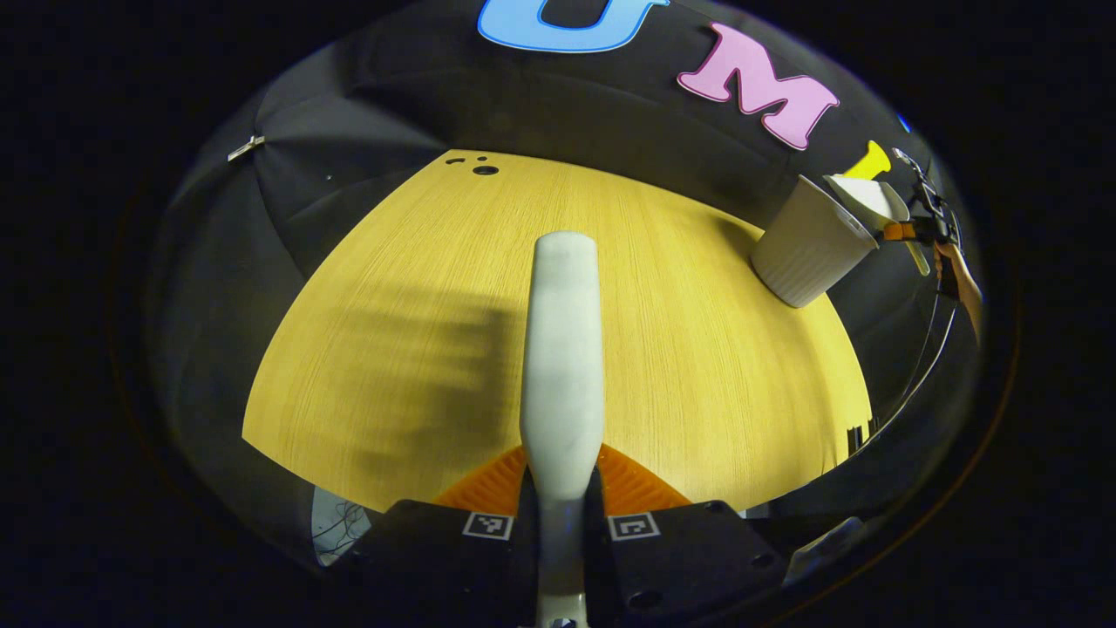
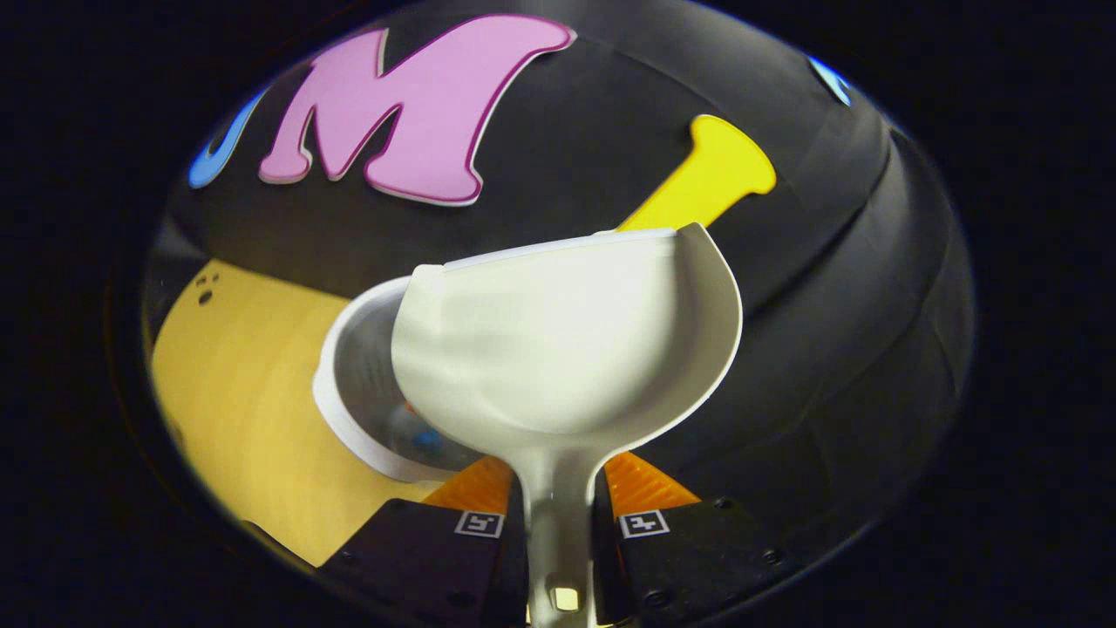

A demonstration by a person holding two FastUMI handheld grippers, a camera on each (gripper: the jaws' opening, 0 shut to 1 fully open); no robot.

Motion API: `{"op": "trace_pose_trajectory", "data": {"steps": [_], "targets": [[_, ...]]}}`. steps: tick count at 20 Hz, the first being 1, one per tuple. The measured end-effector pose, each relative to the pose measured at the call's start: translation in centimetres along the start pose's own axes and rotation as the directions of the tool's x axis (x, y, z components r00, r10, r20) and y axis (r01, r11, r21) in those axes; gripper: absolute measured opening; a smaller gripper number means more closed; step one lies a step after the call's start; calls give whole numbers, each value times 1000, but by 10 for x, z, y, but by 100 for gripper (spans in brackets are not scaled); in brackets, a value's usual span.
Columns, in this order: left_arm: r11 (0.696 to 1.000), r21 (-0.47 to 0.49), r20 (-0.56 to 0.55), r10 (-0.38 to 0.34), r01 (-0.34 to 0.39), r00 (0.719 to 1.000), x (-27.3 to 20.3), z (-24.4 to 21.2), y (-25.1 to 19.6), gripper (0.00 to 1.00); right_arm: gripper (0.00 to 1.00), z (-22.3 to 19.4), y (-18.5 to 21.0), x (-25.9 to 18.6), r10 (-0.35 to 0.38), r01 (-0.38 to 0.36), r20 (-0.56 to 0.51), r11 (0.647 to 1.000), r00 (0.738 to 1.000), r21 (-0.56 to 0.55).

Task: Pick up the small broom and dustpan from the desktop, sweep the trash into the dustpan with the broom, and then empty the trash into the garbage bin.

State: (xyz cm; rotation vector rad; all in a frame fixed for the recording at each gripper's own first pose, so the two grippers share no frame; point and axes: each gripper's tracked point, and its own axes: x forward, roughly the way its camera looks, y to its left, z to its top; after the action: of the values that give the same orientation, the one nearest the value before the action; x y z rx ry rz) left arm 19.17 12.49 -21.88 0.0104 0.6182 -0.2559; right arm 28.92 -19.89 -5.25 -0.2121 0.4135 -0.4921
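at the bottom centre of the left gripper view, the left gripper (image 1: 562, 497) is clenched on the handle of the small broom (image 1: 564, 349), both fingers pressing the pale shaft from either side. the broom's handle runs straight up the middle of the frame, over the yellow wood-grain surface (image 1: 697, 366), and a blurred shadow lies on the surface just left of it. in the upper right of that frame stands the white ribbed garbage bin (image 1: 806, 249), near the far right edge of the surface, with the white dustpan (image 1: 863, 199) tilted at its rim. the right gripper (image 1: 907, 231), small and far off, holds the dustpan's handle there, with a person's hand (image 1: 957, 277) behind it at the right edge. a few small dark holes (image 1: 479, 166) mark the surface at the upper left.

at the bottom centre of the right gripper view, the right gripper (image 2: 558, 515) is clenched on the dustpan's (image 2: 567, 349) handle, fingers tight on both sides. the dustpan's scoop takes up the middle of the frame, its open inside facing the camera and looking bare. the garbage bin (image 2: 349, 384) sits just behind and to the left of it, mouth open, with small coloured scraps (image 2: 427, 436) visible inside near the lower rim. the surface (image 2: 235, 392) shows in the lower left.
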Motion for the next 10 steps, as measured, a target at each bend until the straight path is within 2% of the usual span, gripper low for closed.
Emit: {"op": "trace_pose_trajectory", "data": {"steps": [4, 7, 8, 10], "targets": [[1000, 9, 8, -2, 2, 1000, -9, -12, -2, 25, 33, 25, 12, -8, 99, -112, 73, 971, 992, 210], [1000, 15, 13, -5, 5, 1000, -14, -19, -1, 25, 33, 30, 17, -11, 145, -170, 115, 952, 983, 253], [1000, 17, 15, -6, 5, 1000, -17, -21, -1, 25, 29, 31, 19, -13, 167, -195, 124, 945, 978, 264], [1000, 24, 24, -5, 4, 1000, -22, -23, 0, 25, 33, 33, 23, -14, 219, -252, 140, 922, 966, 293]]}}
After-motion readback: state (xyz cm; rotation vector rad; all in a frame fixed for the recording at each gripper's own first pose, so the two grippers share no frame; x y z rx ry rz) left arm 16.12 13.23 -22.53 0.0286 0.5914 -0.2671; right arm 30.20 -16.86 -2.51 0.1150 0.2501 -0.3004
